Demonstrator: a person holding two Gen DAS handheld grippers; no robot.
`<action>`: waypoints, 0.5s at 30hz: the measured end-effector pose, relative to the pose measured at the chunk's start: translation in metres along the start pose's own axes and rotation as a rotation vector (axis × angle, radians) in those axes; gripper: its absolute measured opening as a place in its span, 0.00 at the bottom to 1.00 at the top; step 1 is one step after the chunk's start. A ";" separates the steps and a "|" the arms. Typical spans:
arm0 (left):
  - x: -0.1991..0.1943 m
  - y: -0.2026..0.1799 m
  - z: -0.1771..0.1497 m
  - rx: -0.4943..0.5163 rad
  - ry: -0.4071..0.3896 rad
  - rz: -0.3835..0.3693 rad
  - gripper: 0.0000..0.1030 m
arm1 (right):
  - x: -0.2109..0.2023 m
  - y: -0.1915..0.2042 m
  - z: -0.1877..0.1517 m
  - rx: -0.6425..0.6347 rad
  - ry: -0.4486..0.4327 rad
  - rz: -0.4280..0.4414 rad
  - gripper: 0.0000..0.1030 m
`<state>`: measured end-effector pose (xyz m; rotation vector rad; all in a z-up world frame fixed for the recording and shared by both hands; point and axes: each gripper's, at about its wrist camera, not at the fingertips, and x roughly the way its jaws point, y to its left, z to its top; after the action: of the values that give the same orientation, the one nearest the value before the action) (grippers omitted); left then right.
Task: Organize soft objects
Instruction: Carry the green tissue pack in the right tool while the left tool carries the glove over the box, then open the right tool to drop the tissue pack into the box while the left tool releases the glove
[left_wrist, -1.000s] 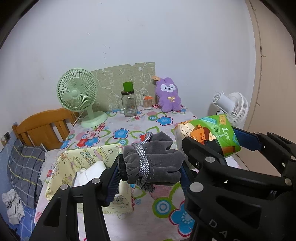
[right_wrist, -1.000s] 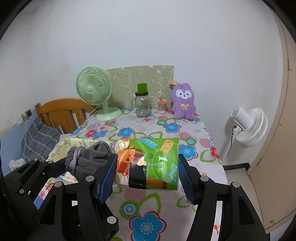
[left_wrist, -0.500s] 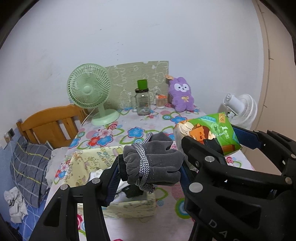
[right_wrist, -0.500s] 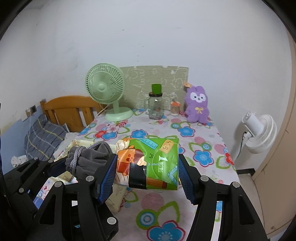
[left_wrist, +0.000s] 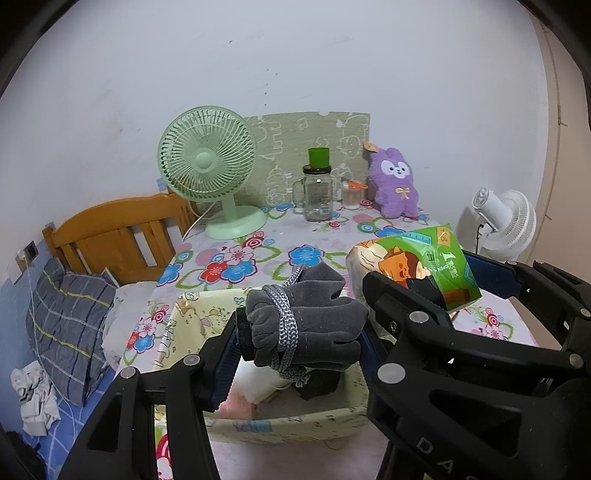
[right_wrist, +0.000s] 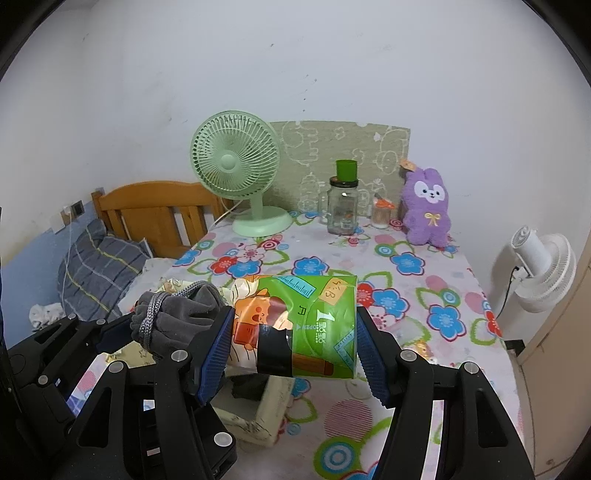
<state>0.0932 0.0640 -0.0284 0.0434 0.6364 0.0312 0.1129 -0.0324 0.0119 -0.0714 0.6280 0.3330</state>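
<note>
Both loads hang in the air above the bench, and what matters now is where the cream fabric bin sits under them. The left tongs are clamped on a bundle of grey gloves tied round with a grey cord, and that bundle hangs right over the open mouth of the bin, which already holds something white and something dark. So the left hand is the nearer one; I'd judge its drop is straight down.

The right tongs are squeezed on a green tissue pack, gripped by its two short ends so its long axis runs across between the blue pads. Seen from the right wrist, the bin's corner lies below and to the left of the pack, so this one looks as if it must shift leftward before it can go in. With the two tongs nearly touching side by side, the pack probably has to wait its turn.
</note>
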 end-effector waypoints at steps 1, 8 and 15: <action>0.002 0.003 0.000 -0.004 0.003 0.003 0.58 | 0.003 0.002 0.001 0.000 0.003 0.003 0.64; 0.015 0.020 -0.001 -0.024 0.023 0.015 0.59 | 0.023 0.016 0.004 -0.010 0.026 0.023 0.64; 0.032 0.039 -0.005 -0.049 0.063 0.018 0.59 | 0.044 0.029 0.004 -0.018 0.050 0.044 0.64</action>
<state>0.1150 0.1041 -0.0495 0.0003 0.6976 0.0658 0.1390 0.0085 -0.0097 -0.0835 0.6764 0.3804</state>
